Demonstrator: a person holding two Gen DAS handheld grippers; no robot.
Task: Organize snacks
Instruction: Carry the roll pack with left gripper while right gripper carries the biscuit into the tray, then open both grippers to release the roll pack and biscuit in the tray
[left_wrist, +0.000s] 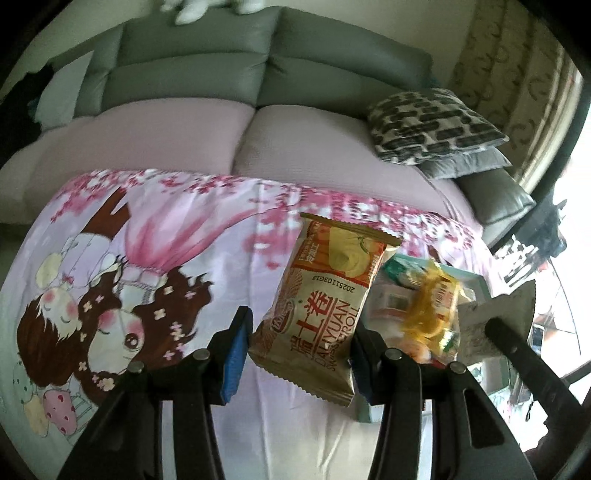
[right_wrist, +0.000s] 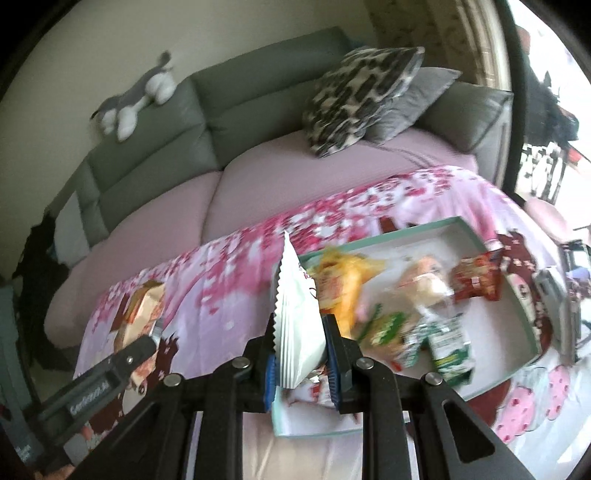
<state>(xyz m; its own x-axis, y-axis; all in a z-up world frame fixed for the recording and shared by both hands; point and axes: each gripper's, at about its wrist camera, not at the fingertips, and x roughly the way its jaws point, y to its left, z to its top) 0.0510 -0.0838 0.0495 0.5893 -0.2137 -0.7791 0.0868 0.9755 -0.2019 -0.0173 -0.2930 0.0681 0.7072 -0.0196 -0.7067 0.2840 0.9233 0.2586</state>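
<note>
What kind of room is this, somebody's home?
Most likely a home living room: a grey sofa with patterned cushions, a plush toy on its backrest, and a cartoon-print cloth over the table in front.

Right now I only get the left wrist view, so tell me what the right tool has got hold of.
Observer: The right tool is shut on a white crinkle-edged foil snack packet, held upright on edge.
Operator: Give me its place against the tray.
Observer: It lines up with the near left corner of the shallow teal-rimmed white cardboard tray; its height above I cannot tell.
Operator: Name a free spot.
Observer: The tray's far strip is bare, left of a red crinkled snack packet.
</note>
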